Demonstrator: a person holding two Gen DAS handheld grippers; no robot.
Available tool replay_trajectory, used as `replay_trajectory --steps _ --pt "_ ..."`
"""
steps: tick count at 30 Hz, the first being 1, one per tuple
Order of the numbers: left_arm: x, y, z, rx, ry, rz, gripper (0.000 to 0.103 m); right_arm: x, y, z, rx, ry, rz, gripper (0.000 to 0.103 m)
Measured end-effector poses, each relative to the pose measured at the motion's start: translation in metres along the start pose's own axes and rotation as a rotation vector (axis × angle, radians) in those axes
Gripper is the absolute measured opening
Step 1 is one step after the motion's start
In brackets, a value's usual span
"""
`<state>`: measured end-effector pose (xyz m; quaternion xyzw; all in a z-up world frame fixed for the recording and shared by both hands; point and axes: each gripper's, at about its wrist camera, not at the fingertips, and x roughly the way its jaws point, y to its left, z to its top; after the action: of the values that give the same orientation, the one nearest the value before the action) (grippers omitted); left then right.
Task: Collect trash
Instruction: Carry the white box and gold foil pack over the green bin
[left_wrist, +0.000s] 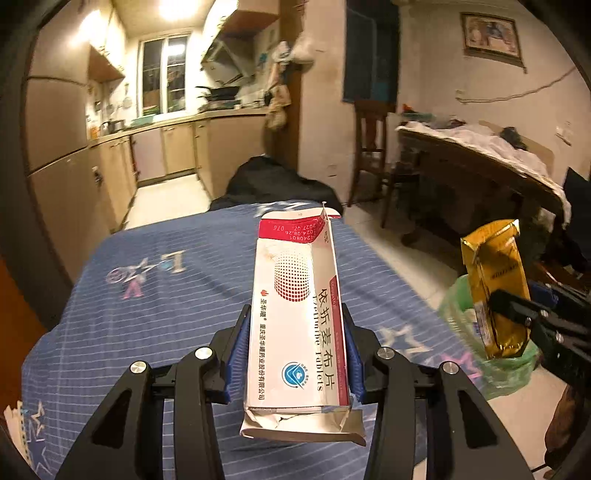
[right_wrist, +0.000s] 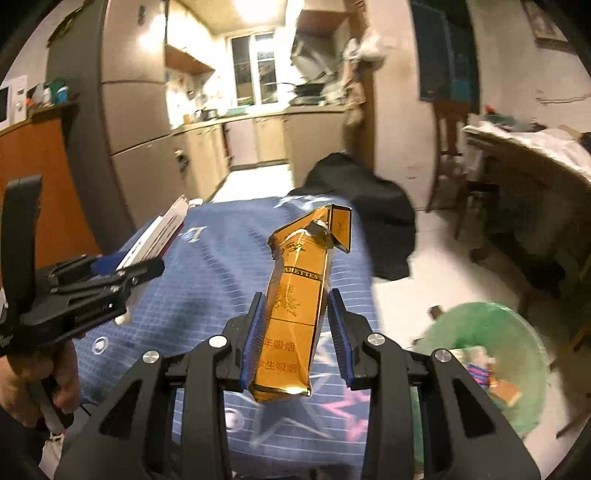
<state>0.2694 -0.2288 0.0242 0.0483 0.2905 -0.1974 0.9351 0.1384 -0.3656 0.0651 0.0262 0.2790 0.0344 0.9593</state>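
Note:
A torn white-and-red medicine box (left_wrist: 295, 314) stands lengthwise between the blue pads of my left gripper (left_wrist: 295, 308), which is shut on it above the blue star-print cloth (left_wrist: 166, 295). My right gripper (right_wrist: 296, 295) is shut on a crumpled gold cigarette pack (right_wrist: 295, 302). In the left wrist view the right gripper (left_wrist: 517, 306) holds that pack (left_wrist: 495, 280) over a green-lined trash bin (left_wrist: 480, 343). In the right wrist view the bin (right_wrist: 517, 325) sits low on the right with scraps inside. The left gripper (right_wrist: 147, 266) and its box (right_wrist: 155, 236) show at the left, with a hand (right_wrist: 37, 373) on the handle.
A black bag (left_wrist: 280, 181) lies on the floor past the far end of the cloth-covered table (right_wrist: 207, 258). A wooden table piled with cloth (left_wrist: 480, 155) and a chair (left_wrist: 369, 147) stand to the right. A fridge (right_wrist: 133, 110) and kitchen counters lie behind.

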Motion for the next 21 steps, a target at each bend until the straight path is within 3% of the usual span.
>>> replay_trajectory --steps 10,21 --pt "0.004 -0.109 0.020 0.071 -0.028 -0.100 0.046 -0.015 -0.051 0.007 0.035 -0.046 -0.123 0.033" --pt "0.029 -0.166 0.046 0.116 -0.013 -0.147 0.046 -0.025 -0.101 0.009 0.082 -0.046 -0.184 0.033"
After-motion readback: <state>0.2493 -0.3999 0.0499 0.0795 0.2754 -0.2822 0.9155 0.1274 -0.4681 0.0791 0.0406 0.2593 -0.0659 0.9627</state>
